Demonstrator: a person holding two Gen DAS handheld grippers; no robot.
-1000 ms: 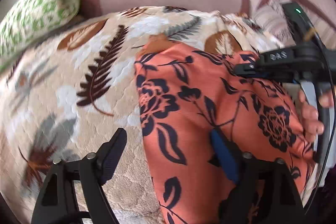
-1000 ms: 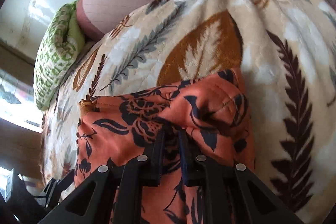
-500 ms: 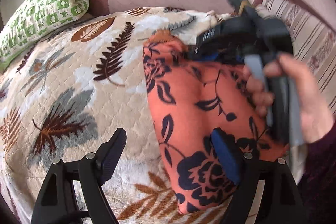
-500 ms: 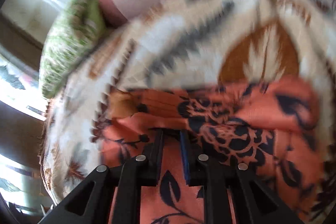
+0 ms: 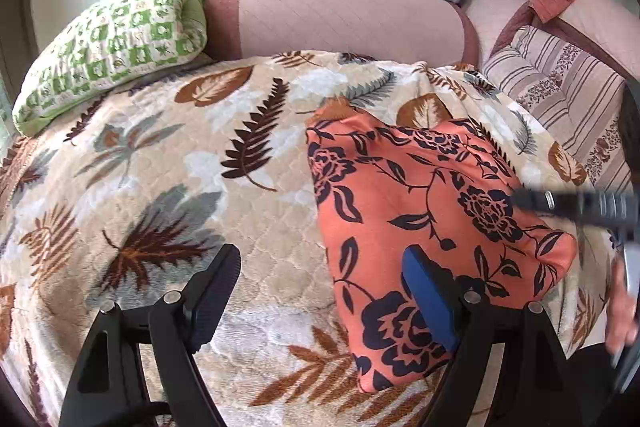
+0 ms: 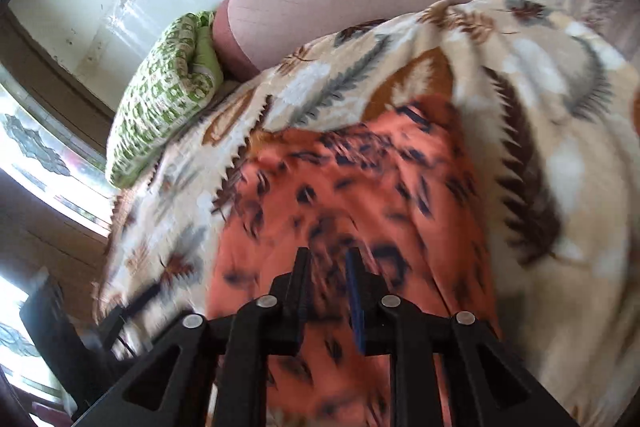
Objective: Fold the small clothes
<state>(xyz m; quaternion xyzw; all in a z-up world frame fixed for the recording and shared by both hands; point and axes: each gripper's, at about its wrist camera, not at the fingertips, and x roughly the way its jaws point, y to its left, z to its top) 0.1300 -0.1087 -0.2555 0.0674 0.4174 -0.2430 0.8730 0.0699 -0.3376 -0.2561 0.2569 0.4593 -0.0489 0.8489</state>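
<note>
Leaf-print blanket on a bed, folded orange floral garment lying on its right part.

The garment's long axis runs from the near edge away toward the pink bolster. The left hand-held gripper hangs spread wide, holding nothing. The right hand-held gripper shows narrow-set fingers over blurred cloth; clamped or not, I cannot tell. Pulling away while cloth is caught would likely undo the fold.

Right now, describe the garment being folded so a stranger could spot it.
Find the leaf-print blanket covering the bed. On its right side lies the folded garment: the only orange cloth there, printed with dark navy flowers.
</note>
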